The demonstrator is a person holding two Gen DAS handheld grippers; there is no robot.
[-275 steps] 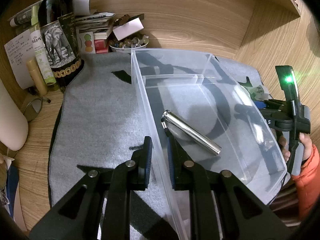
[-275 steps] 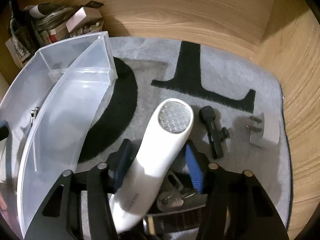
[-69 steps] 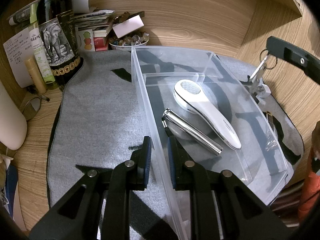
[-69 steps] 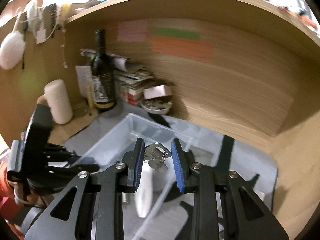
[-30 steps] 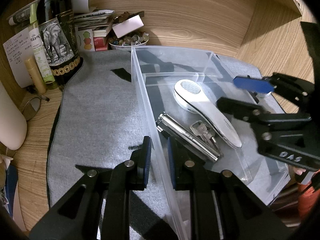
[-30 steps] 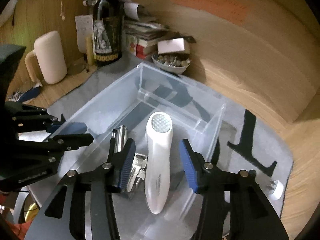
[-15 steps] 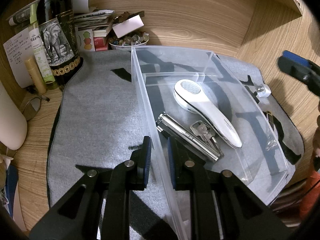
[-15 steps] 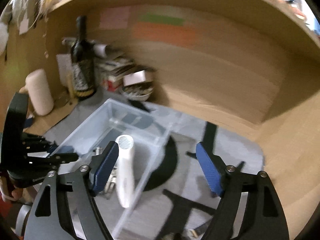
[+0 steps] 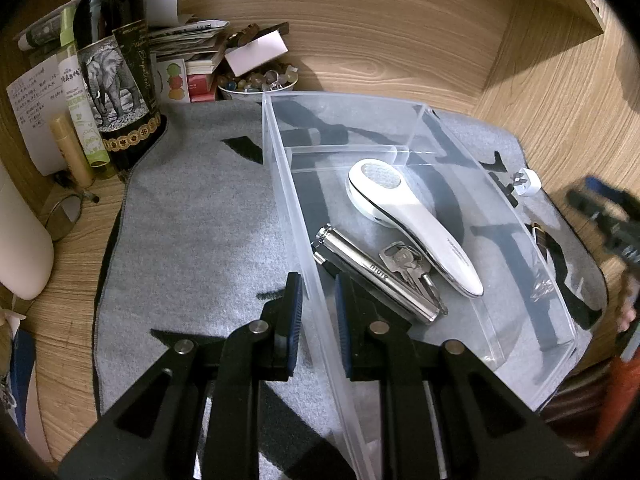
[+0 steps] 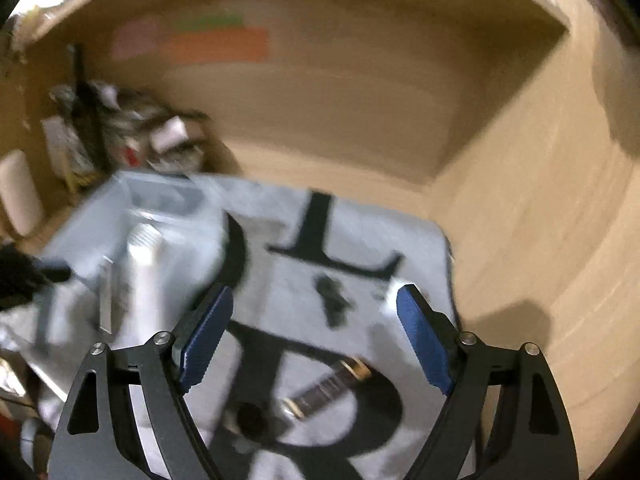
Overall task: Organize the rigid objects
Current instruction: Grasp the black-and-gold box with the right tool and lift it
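The left gripper point(image 9: 316, 316) is clamped on the near left wall of the clear plastic bin point(image 9: 532, 360), one pad on each side of the wall, steadying it on the grey mat point(image 9: 192, 232). Inside the bin lie a white handheld device point(image 9: 416, 224), a silver cylinder point(image 9: 380, 276) and a bunch of keys point(image 9: 408, 264), all with their long axes running roughly from the far left to the near right. The right gripper point(image 10: 316, 336) is empty, its jaws opening with nothing between the pads, and it points down at the part of the mat to the right of the bin, so it is the nearer hand for what is still loose there. Directly ahead of it, between and just beyond the blue pads, lies a small black object point(image 10: 332, 300), blurred, its long axis running roughly away from the gripper. Just beside the right pad is a white plug point(image 10: 390, 304). Nearer the gripper and lower in its view lies a dark slender item with gold bands point(image 10: 320, 392), its axis slanting from near left to far right across the jaw line. Judged from this layout, the next pick falls to the right gripper, and the dark slender item would call for a wrist roll to span its narrow width.
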